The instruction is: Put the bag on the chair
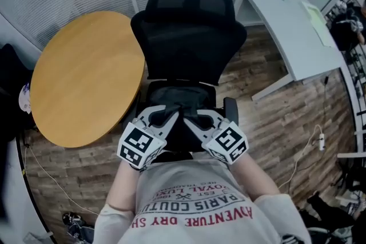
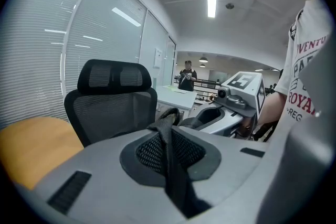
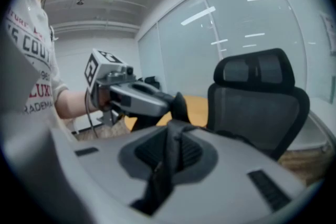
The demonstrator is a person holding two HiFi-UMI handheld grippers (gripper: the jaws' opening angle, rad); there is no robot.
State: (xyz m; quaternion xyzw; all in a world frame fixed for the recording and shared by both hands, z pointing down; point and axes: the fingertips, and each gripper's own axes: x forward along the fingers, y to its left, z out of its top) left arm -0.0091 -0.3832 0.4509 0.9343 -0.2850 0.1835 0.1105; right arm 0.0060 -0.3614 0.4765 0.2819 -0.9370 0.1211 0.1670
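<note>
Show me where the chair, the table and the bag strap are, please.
chair (image 1: 189,37), head view, on the mesh backrest.
table (image 1: 86,77), head view, on the middle of the round wooden top.
strap (image 2: 168,145), left gripper view, on the stretch pinched between the jaws.

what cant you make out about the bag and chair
Head view: the bag is black against the black chair, partly under the left gripper and right gripper; its outline and seat contact are unclear.
Gripper views: only a strap shows; each gripper's own body hides the bag below.
Head view: seat and person hide the chair's base.
</note>
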